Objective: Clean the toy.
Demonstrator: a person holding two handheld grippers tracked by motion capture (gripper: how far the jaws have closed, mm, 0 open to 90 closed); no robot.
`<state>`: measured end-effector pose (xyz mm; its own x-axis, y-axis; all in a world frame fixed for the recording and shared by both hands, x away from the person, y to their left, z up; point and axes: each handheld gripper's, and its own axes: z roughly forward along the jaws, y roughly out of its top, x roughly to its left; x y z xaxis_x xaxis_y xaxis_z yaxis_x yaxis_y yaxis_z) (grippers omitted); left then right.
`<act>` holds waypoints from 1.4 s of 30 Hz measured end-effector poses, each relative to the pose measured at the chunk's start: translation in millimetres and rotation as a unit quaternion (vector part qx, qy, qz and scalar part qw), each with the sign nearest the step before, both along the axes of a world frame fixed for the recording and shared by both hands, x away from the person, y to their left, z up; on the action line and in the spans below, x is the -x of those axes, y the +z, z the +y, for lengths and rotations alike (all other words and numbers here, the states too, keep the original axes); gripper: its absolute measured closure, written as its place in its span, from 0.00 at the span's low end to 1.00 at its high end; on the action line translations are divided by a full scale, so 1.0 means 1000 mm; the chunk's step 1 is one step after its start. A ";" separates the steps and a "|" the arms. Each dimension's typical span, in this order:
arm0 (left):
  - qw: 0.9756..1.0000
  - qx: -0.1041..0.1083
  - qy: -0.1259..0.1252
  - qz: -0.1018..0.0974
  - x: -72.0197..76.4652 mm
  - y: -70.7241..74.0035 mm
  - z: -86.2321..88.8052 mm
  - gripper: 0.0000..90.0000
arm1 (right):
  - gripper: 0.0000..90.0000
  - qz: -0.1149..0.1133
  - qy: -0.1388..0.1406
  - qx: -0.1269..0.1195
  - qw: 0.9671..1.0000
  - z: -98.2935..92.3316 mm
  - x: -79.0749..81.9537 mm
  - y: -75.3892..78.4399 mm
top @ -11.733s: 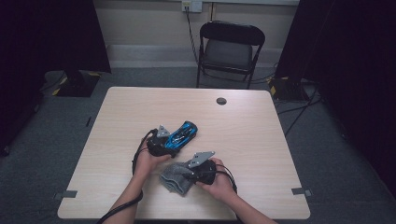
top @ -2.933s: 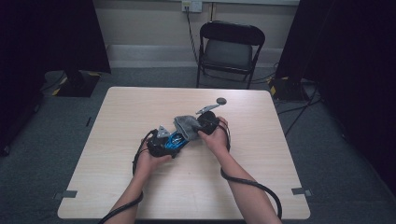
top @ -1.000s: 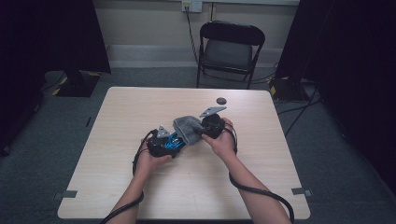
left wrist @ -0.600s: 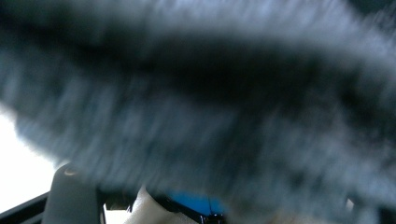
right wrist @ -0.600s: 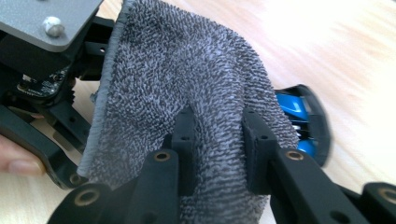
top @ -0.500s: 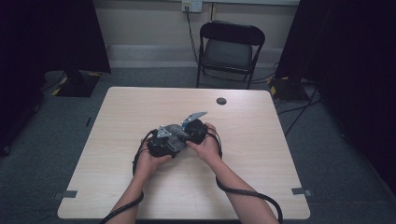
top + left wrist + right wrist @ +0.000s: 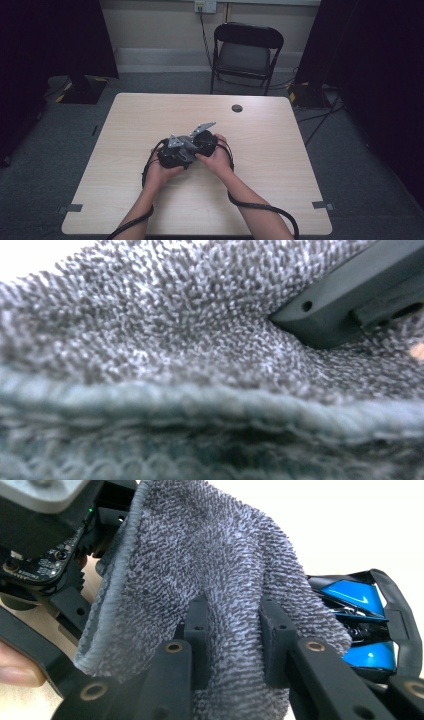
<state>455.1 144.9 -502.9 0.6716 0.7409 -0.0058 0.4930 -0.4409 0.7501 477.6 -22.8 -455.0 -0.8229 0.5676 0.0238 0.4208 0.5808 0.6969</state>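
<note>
Terry cloth, grey, pinched between right gripper fingers, draped over blue car just beyond. Left gripper fingers: state indeterminate, cloth against them. Wipe slowly; maintain pinch.

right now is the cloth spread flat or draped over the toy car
Draped: the grey cloth hangs in folds over the blue toy car, pinched by the right gripper.

Pale wooden table on grey carpet, black folding chair beyond, cream wall, dark curtains.
</note>
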 end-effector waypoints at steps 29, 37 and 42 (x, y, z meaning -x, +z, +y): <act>1.000 0.000 0.000 0.000 0.000 0.000 0.000 0.29 | 0.79 -0.015 -0.037 0.027 0.999 -0.023 -0.017 0.001; 1.000 0.000 0.000 0.000 0.000 0.000 0.000 0.29 | 0.79 -0.015 -0.052 0.032 0.998 -0.029 -0.023 0.003; 1.000 0.000 0.000 0.000 0.000 0.000 0.000 0.29 | 0.79 -0.013 -0.062 0.032 0.997 -0.035 -0.028 0.004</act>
<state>455.1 144.9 -502.9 0.6718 0.7407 -0.0063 0.4929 -0.4406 0.7502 505.7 -58.2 -450.5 -0.7458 0.6652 -0.0349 0.4754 0.5682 0.6717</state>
